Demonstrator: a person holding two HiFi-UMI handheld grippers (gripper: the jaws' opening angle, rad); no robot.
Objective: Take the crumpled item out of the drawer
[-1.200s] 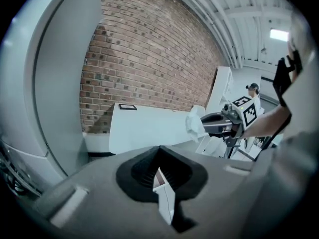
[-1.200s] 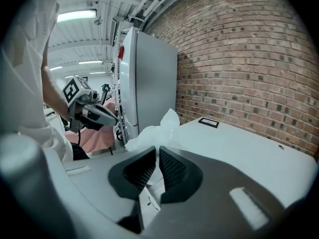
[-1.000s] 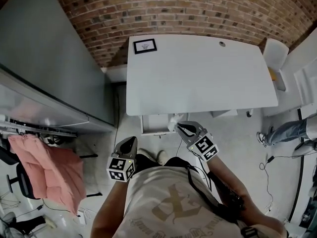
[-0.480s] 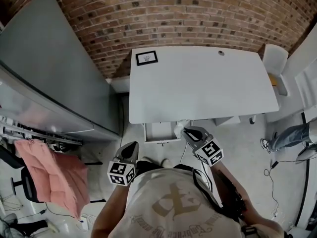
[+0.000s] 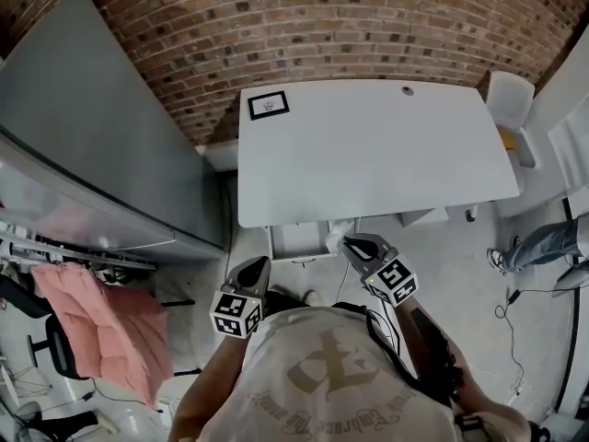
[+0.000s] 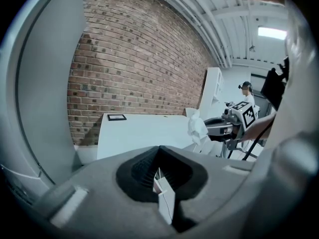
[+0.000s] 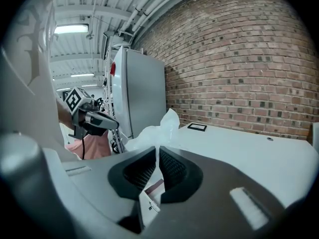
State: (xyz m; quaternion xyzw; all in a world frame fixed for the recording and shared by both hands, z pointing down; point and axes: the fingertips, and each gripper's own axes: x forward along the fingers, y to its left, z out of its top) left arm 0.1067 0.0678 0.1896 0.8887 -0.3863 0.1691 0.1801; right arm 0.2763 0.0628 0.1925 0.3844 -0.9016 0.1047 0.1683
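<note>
Brick wall [image 5: 304, 26], white worktop [image 5: 368, 145], drawer [image 5: 294, 243] open beneath | my right gripper [image 7: 158, 153]: jaws pinch a thin edge of crumpled white paper [image 7: 154, 131] | my left gripper [image 6: 158, 159]: jaws closed, empty | risk: the slight hold lets the paper slip and fall back.

Drawer [image 5: 296, 244] under desk [image 5: 386, 159], picture frame [image 5: 269, 105] atop

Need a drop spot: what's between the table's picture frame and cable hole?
Nothing: bare tabletop from picture frame to cable hole, seen in the head view.
</note>
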